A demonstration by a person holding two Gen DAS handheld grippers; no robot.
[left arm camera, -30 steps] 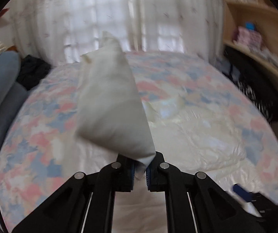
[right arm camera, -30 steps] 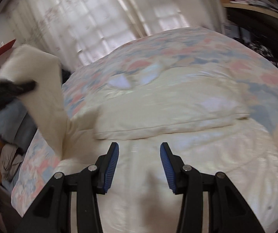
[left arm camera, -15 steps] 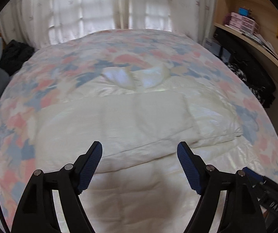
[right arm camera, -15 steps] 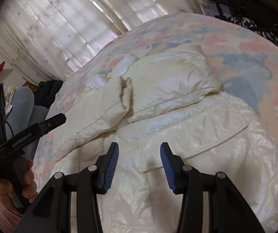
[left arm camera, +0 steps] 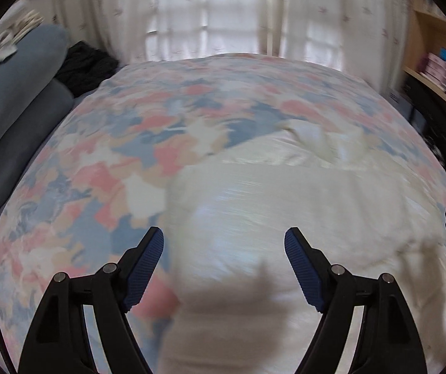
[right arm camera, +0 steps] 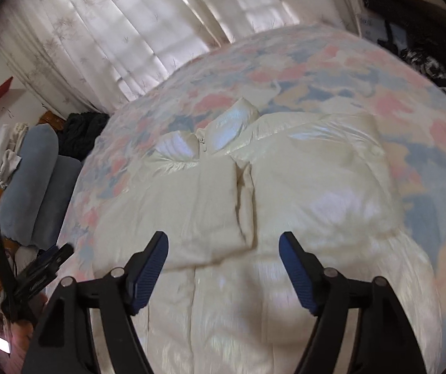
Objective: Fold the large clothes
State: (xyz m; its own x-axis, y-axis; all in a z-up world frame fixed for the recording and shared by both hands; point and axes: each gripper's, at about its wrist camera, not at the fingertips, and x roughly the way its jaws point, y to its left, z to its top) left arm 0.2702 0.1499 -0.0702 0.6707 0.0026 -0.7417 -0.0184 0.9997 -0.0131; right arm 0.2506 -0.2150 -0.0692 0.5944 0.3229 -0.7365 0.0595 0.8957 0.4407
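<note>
Left claw — fingers spread wide, nothing between the blue ribbed pads — hangs over the near left edge of the cream padded jacket, one finger above the floral bedspread, the other above the garment. Right claw is likewise spread and empty, poised over the jacket's lower body.

The jacket lies flat on the bed, front up, collar toward the window, both sleeves folded inward so that their cuffs meet along the centre line just beyond the right claw's fingers. Its shell is glossy and quilted, puffing into soft rounded panels; the folded sleeves look more matte. The left wrist view is motion-blurred, so the jacket's left hem there is only roughly placed.

Bare bedspread — a pink, blue and cream patchwork print — surrounds the garment on the far, left and right sides, giving open room on the mattress. The bed's left edge is bounded by stacked grey-blue bolsters and a dark bundle of cloth; its far edge by sheer white curtains; its right edge by wooden shelving and dark patterned items. In the right wrist view the left claw's black body appears off the bed's left side.
</note>
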